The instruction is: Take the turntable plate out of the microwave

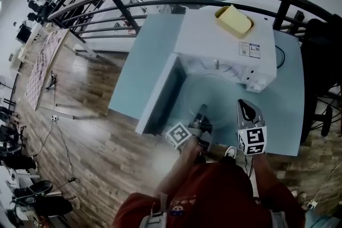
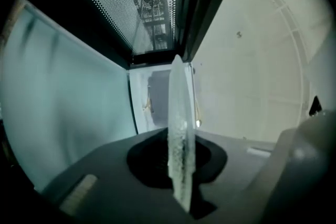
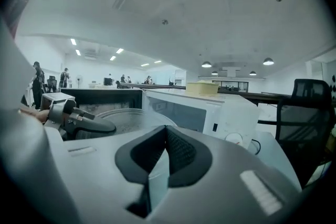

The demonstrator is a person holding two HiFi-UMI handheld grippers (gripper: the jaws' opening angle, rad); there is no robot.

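Holding the glass turntable plate [image 2: 181,134] by its rim, the left gripper [image 1: 201,110] has its fingers [image 2: 149,157] clenched on the edge of the glass. In the left gripper view the plate shows edge-on, right in the middle between the dark pads.

From the right gripper view the plate lies about flat, out in front of the white microwave [image 1: 230,40] and above the light blue desk [image 1: 144,61]. The left gripper grasps it on its left side.

The right gripper [image 1: 243,104] is just to the right of the left one, near the plate's right side. Its fingers are clenched together. A thin pale strip shows between them, and it may be only the desk seen through the gap, but it is hard to tell.

The microwave door [image 1: 160,93] stands open, swung out to the left. A yellow box [image 1: 233,20] sits on top of the microwave, at the far side.
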